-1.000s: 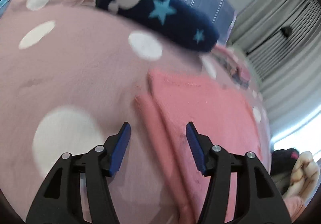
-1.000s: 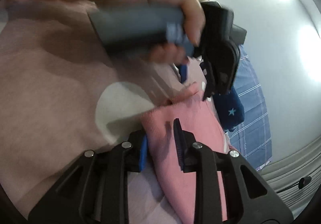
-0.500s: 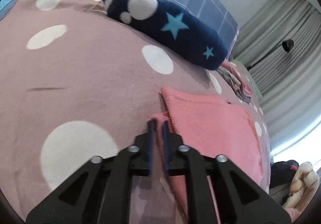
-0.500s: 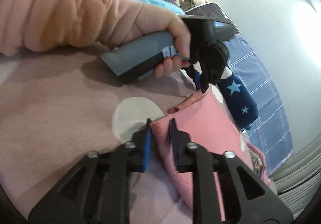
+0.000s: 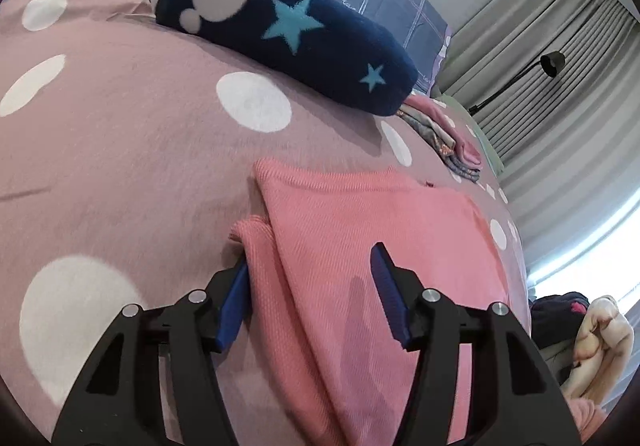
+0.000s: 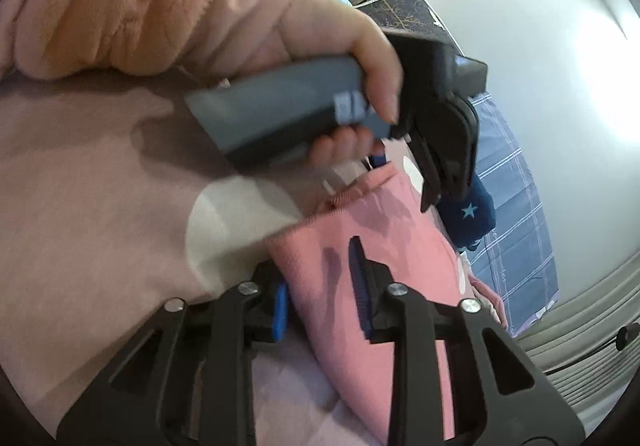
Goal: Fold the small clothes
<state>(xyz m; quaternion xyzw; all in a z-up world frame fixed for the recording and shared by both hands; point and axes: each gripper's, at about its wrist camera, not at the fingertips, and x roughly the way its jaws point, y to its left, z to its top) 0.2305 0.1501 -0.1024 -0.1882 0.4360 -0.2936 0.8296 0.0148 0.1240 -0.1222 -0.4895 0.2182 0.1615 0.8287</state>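
Both grippers straddle one edge of the folded pink knit garment (image 5: pixel 372 246) on the polka-dot bedspread (image 5: pixel 120 150): left gripper (image 5: pixel 312 298) wide, right gripper (image 6: pixel 320 286) part-open, neither gripping, garment running away ahead.

- We see a pink ribbed garment (image 5: pixel 372 238) lying folded flat on the spotted pink bed.
- Its upper layer forms a neat rectangle; a narrow lower fold (image 5: pixel 250 230) sticks out along its left edge.
- In the right wrist view its near corner (image 6: pixel 316 246) looks slightly raised.
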